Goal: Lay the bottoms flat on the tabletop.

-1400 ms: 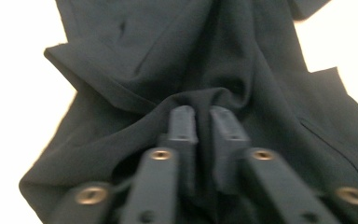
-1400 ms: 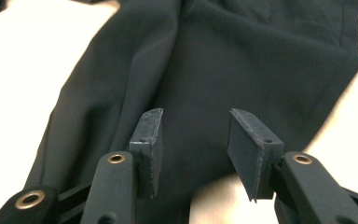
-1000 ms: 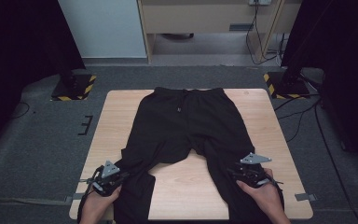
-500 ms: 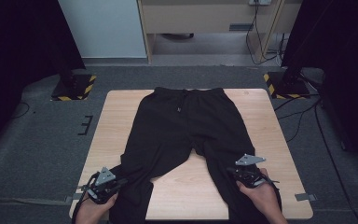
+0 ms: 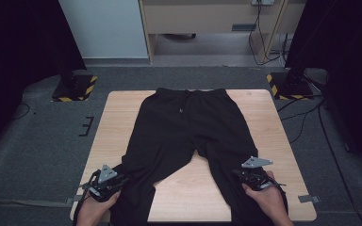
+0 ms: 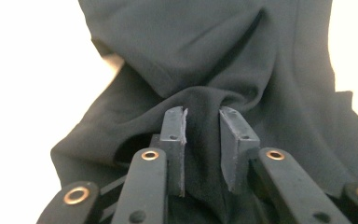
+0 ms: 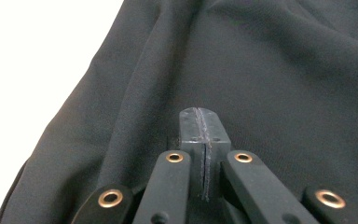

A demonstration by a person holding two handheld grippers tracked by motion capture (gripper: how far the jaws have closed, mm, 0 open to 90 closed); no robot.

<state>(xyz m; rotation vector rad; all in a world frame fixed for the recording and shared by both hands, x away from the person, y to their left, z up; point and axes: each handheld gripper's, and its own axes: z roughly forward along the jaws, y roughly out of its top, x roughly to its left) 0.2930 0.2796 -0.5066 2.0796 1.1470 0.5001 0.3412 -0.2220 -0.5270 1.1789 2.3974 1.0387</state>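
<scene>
left hand-held gripper [image 6: 202, 116] has just been opening, a fold of trousers [image 6: 242, 60] between its jaws; right hand-held gripper [image 7: 200, 114] pressed closed.

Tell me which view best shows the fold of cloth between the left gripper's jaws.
The left gripper view: there a fold of the black trousers stands between the left gripper jaws, which have just been opening. The high view shows that gripper at the trouser leg, the fold too small to see. The right gripper view shows other cloth.
</scene>
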